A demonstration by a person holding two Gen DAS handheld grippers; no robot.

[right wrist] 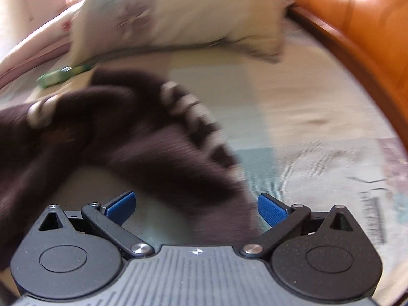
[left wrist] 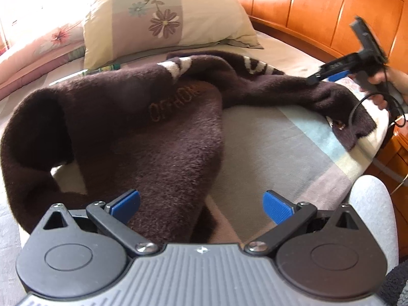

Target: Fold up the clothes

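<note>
Here, what we see:
Garment: our dark brown fuzzy knit sweater (left wrist: 158, 137) with white stripes lies rumpled across the patchwork-sheeted bed (left wrist: 280, 137), below the floral cream pillow (left wrist: 168, 17).
Left gripper (left wrist: 201, 205): fingers spread wide, gripping nothing, over the sweater's near edge.
Right gripper (right wrist: 196, 207): fingers released above a sleeve; view blurred.
Backdrop: orange wooden headboard (left wrist: 331, 7).
</note>
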